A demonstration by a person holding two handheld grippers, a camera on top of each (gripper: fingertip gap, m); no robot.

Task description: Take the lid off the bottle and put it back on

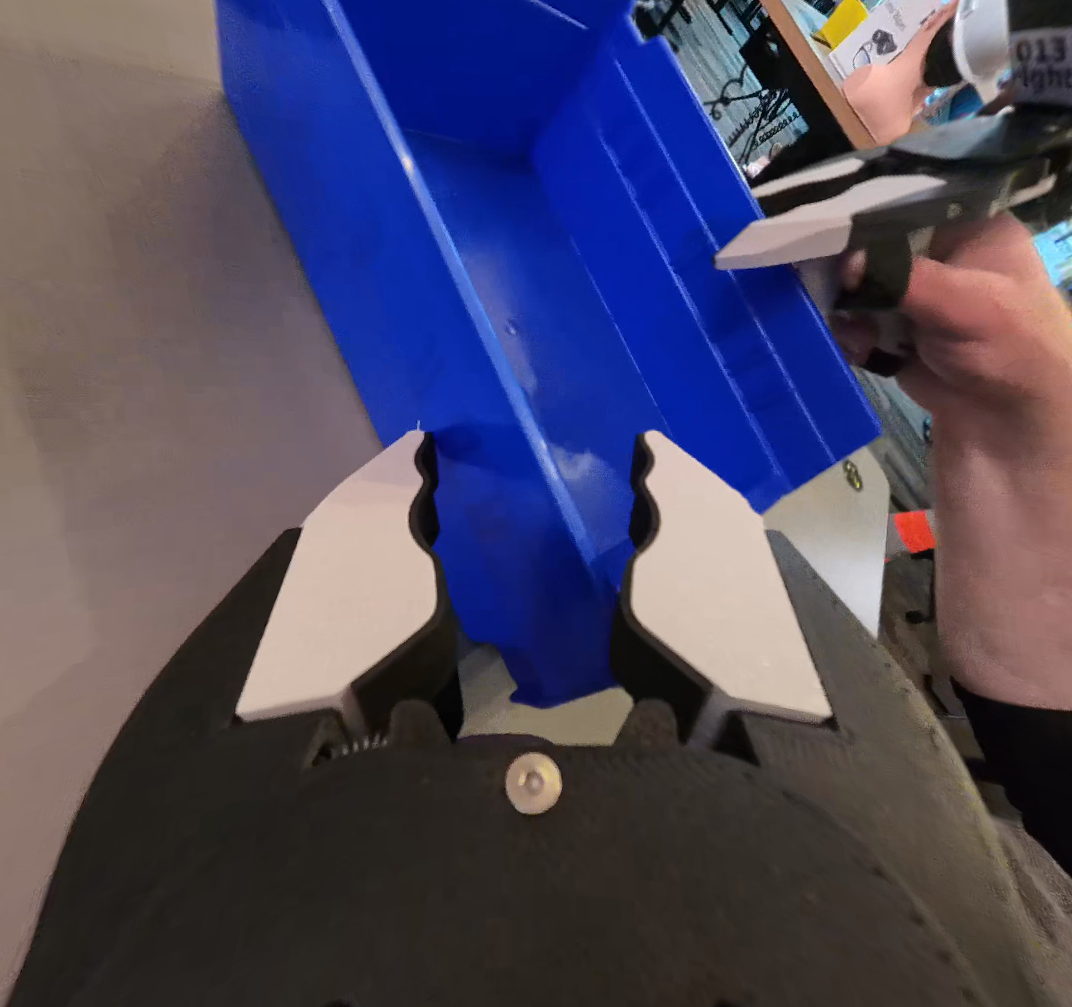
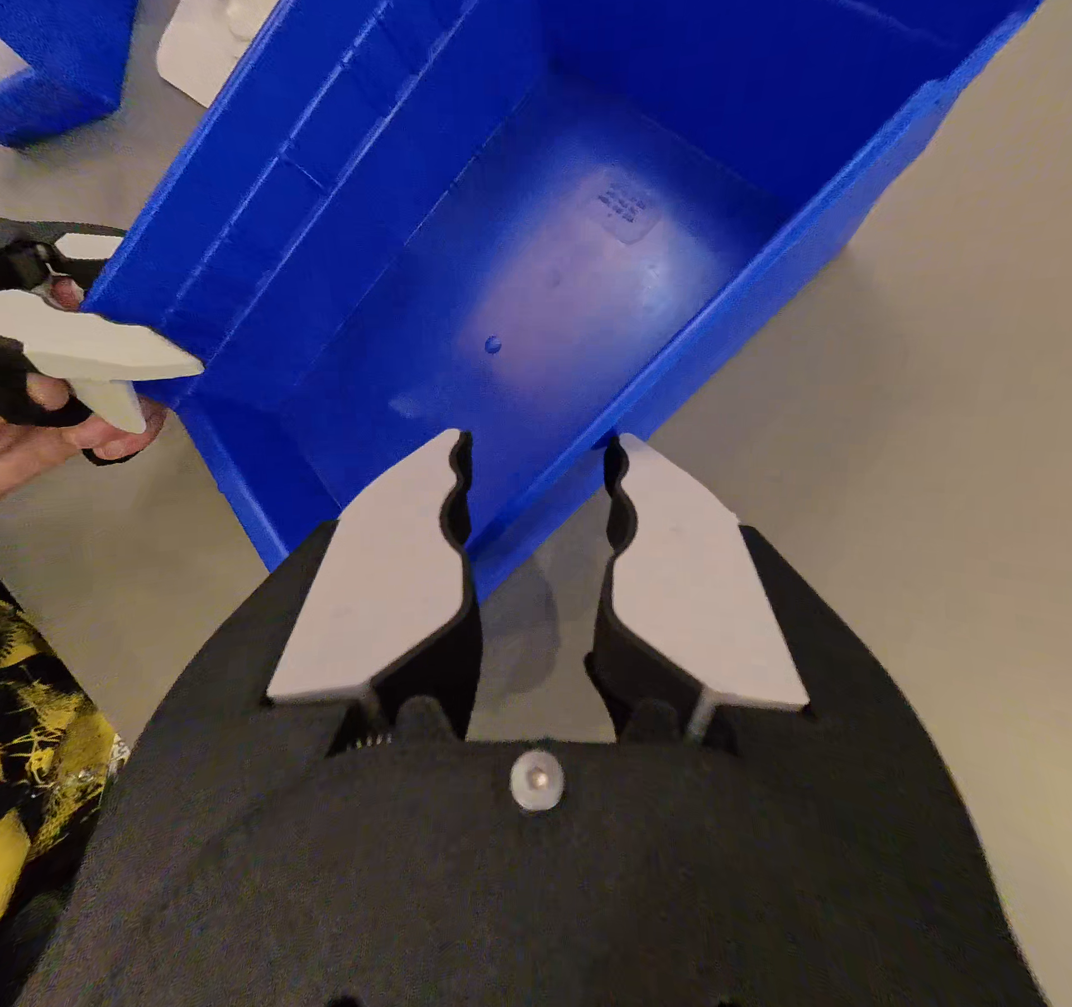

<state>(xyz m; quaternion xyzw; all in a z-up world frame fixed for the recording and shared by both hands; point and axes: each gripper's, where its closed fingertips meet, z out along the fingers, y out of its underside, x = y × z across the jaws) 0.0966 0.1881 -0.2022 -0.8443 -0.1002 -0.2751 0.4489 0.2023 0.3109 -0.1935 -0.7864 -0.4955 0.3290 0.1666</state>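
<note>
Bin (image 1: 464,259), blue plastic and open-topped, fills the left wrist view, lying on a grey table (image 1: 116,341). The left gripper (image 1: 533,445) has its jaws spread wide with nothing between them, straddling the bin's near corner. Only this view shows the right gripper (image 1: 771,219) from outside — pale fingers apart above the bin's far rim, a hand (image 1: 951,352) on its handle — plus a cluttered room behind. The right wrist view looks down into the bin's bare floor; the right gripper (image 2: 536,439) is parted and holds nothing, over the near rim. Here alone appear the left gripper (image 2: 104,352) at the bin's left corner, a second blue bin (image 2: 58,39), and a white plate (image 2: 197,50). Neither view shows bottle or lid.
</note>
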